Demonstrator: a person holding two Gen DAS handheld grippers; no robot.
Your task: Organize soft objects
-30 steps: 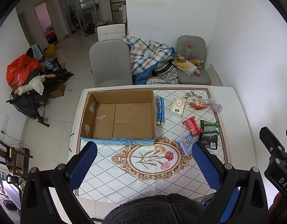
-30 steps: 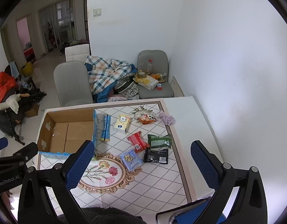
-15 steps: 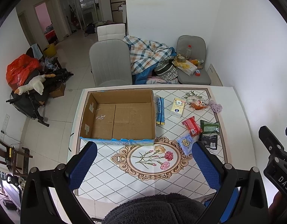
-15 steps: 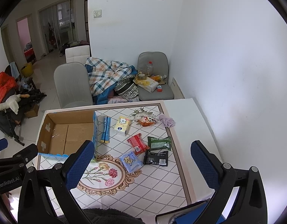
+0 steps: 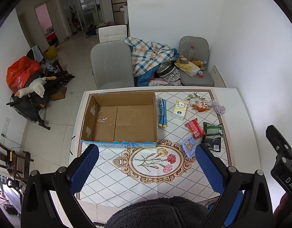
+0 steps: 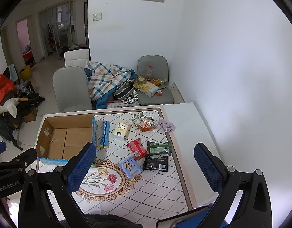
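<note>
Right wrist view: right gripper [image 6: 146, 167] wide, empty; blue pack [image 6: 131, 166] frame centre, nearer than left gripper [image 5: 146, 163], also wide.

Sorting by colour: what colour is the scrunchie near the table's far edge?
The scrunchie is pale lilac; clearest in the right wrist view.

tiled table [image 5: 126, 186] with floral medallion
cardboard box [image 5: 125, 119] sat at ten o'clock; soft packets [image 5: 194, 128] lay scattered toward two.
</note>
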